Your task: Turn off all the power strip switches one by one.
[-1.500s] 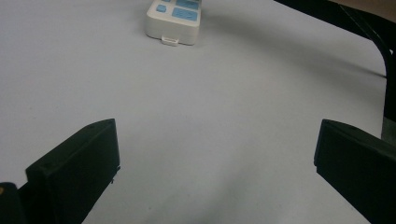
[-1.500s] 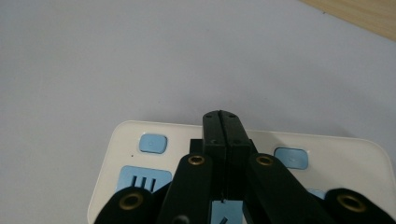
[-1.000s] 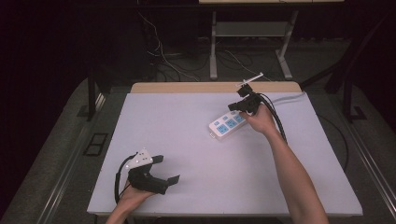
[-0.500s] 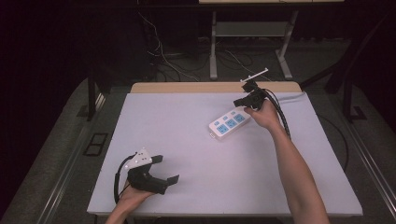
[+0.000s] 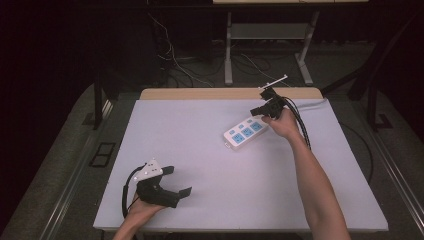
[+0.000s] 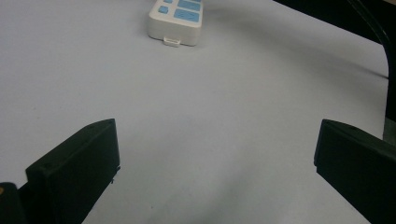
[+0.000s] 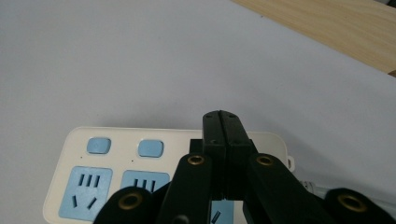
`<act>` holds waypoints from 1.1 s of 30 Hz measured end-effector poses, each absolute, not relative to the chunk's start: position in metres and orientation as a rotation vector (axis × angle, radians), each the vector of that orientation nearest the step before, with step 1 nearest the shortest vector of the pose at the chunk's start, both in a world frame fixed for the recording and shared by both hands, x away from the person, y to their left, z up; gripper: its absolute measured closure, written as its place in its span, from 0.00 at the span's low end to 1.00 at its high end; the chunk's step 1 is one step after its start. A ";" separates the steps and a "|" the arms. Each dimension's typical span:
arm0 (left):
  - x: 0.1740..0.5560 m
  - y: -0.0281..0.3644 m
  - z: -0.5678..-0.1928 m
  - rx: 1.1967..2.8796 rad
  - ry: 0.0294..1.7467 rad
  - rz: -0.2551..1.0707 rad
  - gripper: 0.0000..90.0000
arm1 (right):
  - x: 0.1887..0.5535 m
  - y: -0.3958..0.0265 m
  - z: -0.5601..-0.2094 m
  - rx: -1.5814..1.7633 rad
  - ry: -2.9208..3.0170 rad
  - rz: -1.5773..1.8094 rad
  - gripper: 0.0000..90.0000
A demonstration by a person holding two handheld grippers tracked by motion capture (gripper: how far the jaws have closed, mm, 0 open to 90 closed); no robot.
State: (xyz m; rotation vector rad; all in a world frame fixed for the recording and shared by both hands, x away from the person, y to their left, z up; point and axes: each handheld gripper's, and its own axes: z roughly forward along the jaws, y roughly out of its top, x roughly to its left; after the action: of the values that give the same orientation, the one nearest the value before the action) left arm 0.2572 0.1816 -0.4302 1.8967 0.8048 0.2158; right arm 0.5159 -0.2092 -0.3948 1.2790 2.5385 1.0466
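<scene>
A white-topped counter [image 5: 210, 150] carries a white power strip [image 5: 245, 133] with blue sockets, lying aslant toward its far right part. The right gripper [image 5: 260, 109] hangs just over the strip's far end, jaws pressed together on nothing. The left gripper [image 5: 180, 181] rests near the front-left edge, jaws spread wide.

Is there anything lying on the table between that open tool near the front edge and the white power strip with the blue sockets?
Nothing visible. From the left tool, jaws wide open, bare white table runs straight to the white power strip with blue sockets. The right tool, jaws shut, hangs over the strip's far end.
</scene>
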 end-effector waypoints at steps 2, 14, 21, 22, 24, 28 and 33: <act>0.257 0.181 -0.431 1.901 0.802 0.214 0.00 | 0.517 -0.210 -0.396 1.288 2.538 1.047 1.00; 0.257 0.181 -0.431 1.904 0.801 0.211 0.00 | 0.519 -0.208 -0.404 1.307 2.563 1.025 1.00; 0.257 0.181 -0.431 1.901 0.802 0.211 0.00 | 0.520 -0.204 -0.409 1.309 2.585 1.018 1.00; 0.257 0.181 -0.431 1.902 0.802 0.211 0.00 | 0.520 -0.204 -0.410 1.307 2.591 1.023 1.00; 0.257 0.181 -0.431 1.902 0.801 0.211 0.00 | 0.519 -0.202 -0.411 1.309 2.596 1.024 1.00; 0.257 0.180 -0.431 1.904 0.800 0.208 0.00 | 0.519 -0.197 -0.414 1.295 2.607 0.992 1.00; 0.256 0.180 -0.431 1.906 0.796 0.208 0.00 | 0.519 -0.197 -0.415 1.276 2.611 0.996 1.00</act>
State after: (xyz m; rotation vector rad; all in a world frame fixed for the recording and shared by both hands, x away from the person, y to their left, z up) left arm 0.2564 0.1798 -0.4306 1.9056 0.7963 0.2082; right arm 0.5192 -0.1971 -0.4148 1.2764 2.6110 0.9956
